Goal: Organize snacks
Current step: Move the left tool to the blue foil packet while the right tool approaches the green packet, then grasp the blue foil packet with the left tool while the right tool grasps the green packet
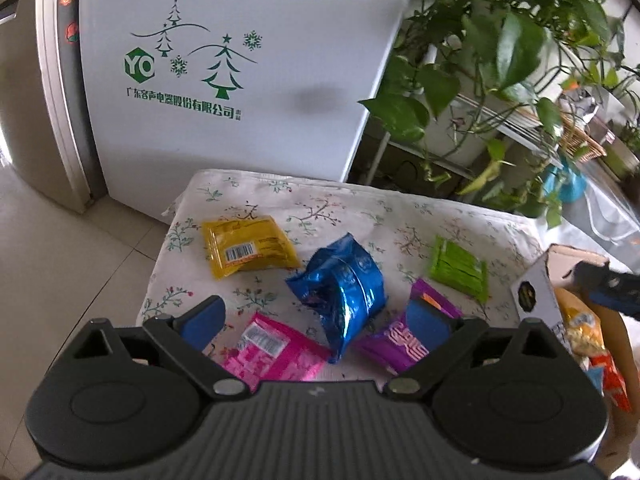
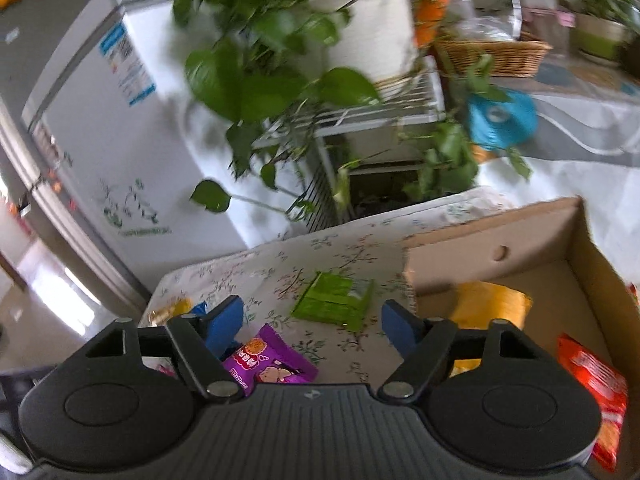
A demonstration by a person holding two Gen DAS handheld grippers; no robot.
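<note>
Both grippers, left gripper and right gripper, have jaws spread apart, holding nothing. Pink packet, purple packet, blue packet lie on the floral cloth; beyond, cardboard box.

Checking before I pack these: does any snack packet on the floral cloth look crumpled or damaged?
Yes. The shiny blue foil packet in the middle of the floral cloth is crumpled and buckled, not flat like the yellow packet and green packet. No spill shows.
</note>
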